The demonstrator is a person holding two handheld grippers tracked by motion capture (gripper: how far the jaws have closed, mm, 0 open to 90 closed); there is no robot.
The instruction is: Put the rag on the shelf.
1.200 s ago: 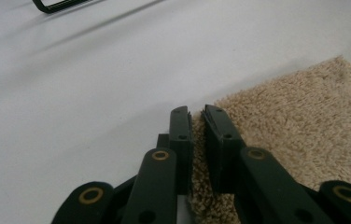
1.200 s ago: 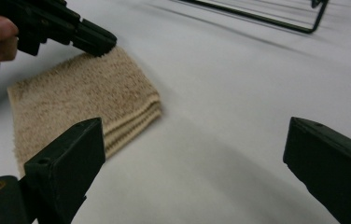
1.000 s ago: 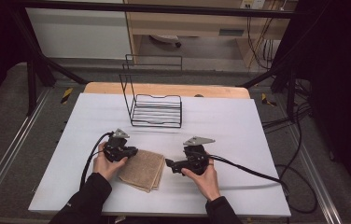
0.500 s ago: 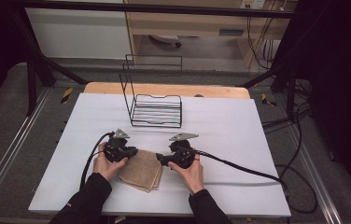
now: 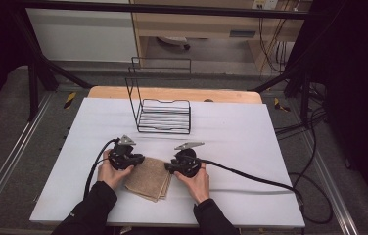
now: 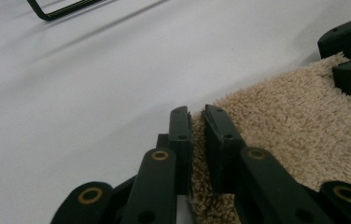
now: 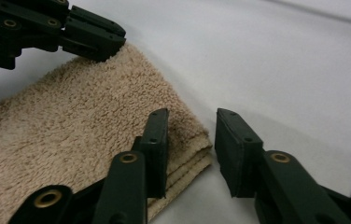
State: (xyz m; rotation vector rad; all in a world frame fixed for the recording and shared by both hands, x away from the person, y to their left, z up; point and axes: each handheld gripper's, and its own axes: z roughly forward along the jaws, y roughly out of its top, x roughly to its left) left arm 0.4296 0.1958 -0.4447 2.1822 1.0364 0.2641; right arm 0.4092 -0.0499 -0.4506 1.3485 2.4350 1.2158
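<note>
Towel: folded beige terry towel (image 5: 149, 179) lay near the white counter's (image 5: 250, 132) front edge.
Left tool (image 6: 197, 116): clamped on its corner.
Right tool (image 7: 190, 135): jaws just closing astride its edge, pads not yet pressing.
Hidden: towel's underside.
Room: dark.

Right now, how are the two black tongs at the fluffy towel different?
The left tongs are pinched shut on an edge of the folded beige terry towel; the right tongs have been closing, but a gap remains, with a towel corner sitting between them, not yet pressed. The left tongs hold the towel's left side, the right ones reach its right side. Both are black, two-jawed and low over the white table.
</note>
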